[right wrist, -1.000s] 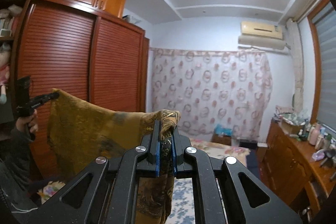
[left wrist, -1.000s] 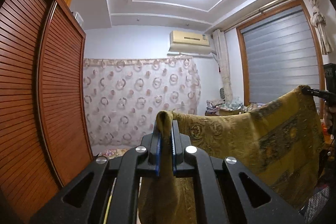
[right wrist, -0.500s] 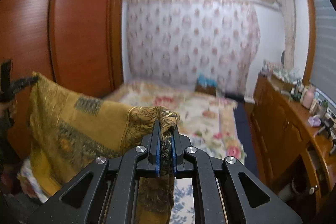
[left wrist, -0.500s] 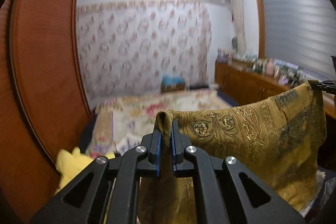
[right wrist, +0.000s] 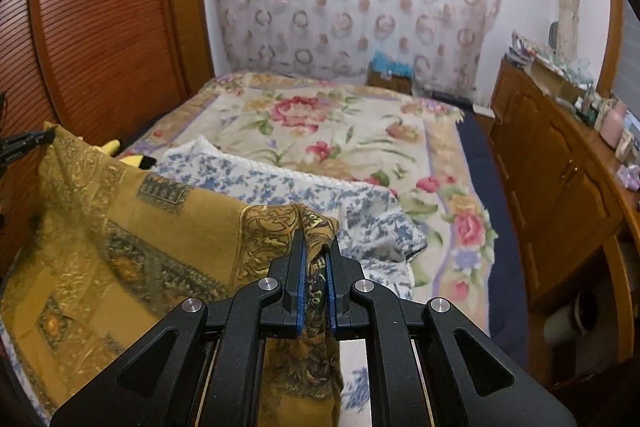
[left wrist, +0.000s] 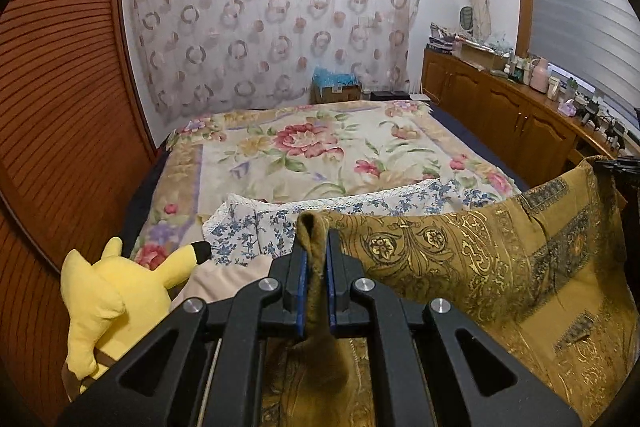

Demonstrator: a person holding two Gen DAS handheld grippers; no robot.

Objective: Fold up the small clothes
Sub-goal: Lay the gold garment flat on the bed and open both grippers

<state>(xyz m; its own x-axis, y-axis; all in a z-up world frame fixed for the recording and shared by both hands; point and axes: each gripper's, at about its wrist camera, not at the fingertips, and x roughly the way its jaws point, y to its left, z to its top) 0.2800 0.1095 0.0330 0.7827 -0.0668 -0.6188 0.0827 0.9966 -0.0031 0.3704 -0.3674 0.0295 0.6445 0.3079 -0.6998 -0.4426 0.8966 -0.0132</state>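
Currently both the left gripper [left wrist: 316, 283] and right gripper [right wrist: 316, 283] pinch top corners of the mustard-gold patterned thin cloth [left wrist: 500, 267], which sags limp between and below the fingers, so it looks light, floppy, best held by corners.

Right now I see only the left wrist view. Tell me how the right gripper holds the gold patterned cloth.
Observer: The right gripper has its jaws shut on a bunched corner of the gold patterned cloth.
Operator: Say what lies beyond that corner.
Observer: The blue floral cloth is spread on the bed. Its right edge stops short of the bed's side.
Operator: Check the floor on that side.
Observer: A pale roll-like thing lies low beside the wooden cabinet. I cannot tell what it is.
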